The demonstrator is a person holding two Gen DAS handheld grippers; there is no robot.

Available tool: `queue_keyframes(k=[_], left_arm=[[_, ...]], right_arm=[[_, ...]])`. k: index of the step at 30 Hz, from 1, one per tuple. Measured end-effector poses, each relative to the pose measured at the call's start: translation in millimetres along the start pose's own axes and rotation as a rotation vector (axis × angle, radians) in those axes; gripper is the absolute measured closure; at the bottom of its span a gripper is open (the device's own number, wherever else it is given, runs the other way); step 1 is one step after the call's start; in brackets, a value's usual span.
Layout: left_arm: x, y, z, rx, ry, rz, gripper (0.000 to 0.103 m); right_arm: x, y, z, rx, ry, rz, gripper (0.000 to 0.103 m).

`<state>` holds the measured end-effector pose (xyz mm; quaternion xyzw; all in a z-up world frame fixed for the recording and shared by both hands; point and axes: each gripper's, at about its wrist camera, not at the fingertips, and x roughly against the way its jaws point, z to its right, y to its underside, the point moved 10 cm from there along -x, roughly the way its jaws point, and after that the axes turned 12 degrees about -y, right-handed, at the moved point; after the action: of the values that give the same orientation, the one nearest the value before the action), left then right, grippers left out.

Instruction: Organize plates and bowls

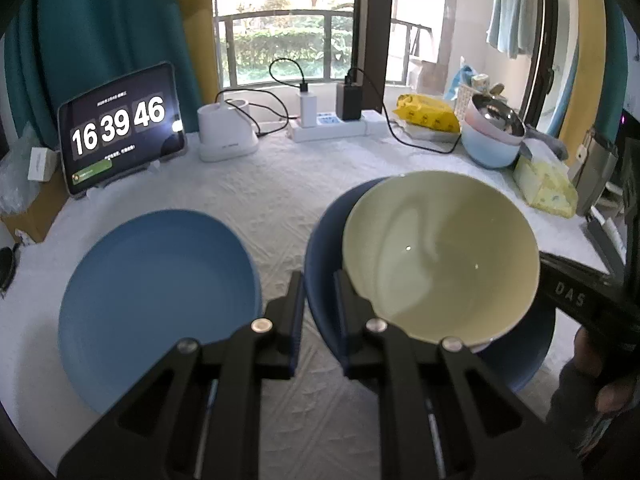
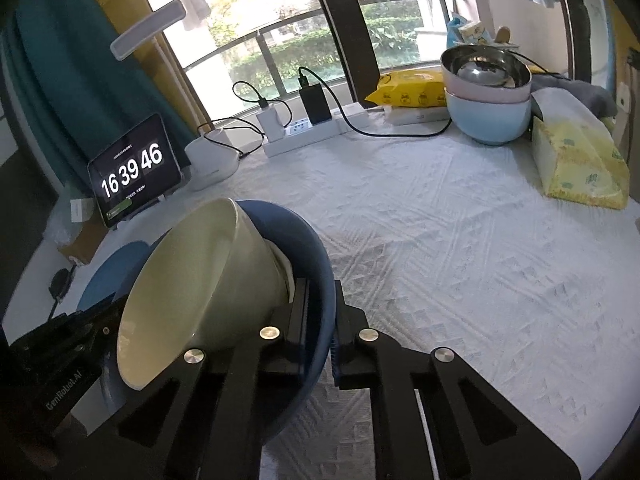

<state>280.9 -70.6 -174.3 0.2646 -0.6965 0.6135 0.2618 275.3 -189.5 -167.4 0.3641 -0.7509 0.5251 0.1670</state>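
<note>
A dark blue plate [image 1: 324,240] is held tilted, with a pale green bowl [image 1: 440,256] resting inside it. My left gripper [image 1: 318,288] is shut on the plate's left rim. My right gripper [image 2: 320,300] is shut on the plate's [image 2: 316,248] opposite rim; the green bowl [image 2: 208,276] leans on its side in the plate, mouth toward the left. A lighter blue plate [image 1: 160,300] lies flat on the white cloth to the left, and also shows in the right wrist view [image 2: 112,276].
At the back right stands a stack of a metal bowl, a pink bowl and a light blue bowl [image 2: 488,116]. A tissue pack [image 2: 580,160], yellow wipes [image 2: 412,88], a power strip [image 2: 304,132], a white lamp base [image 1: 228,132] and a clock tablet [image 1: 120,128] line the table's far side.
</note>
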Motion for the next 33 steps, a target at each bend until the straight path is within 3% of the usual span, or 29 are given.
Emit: queue_keyframes(k=[26,33], left_arm=[[-3.3,2.8,-0.1,0.029,0.036,-0.086,0.092],[-4.1,1.4,-1.4,0.064,0.089,-0.143,0.094]], right_arm=[[-0.6,0.6,0.1,-0.044,-0.005,-0.022,0.095],[0.7,1.5,-0.6,-0.057,0.017,-0.024,0.095]])
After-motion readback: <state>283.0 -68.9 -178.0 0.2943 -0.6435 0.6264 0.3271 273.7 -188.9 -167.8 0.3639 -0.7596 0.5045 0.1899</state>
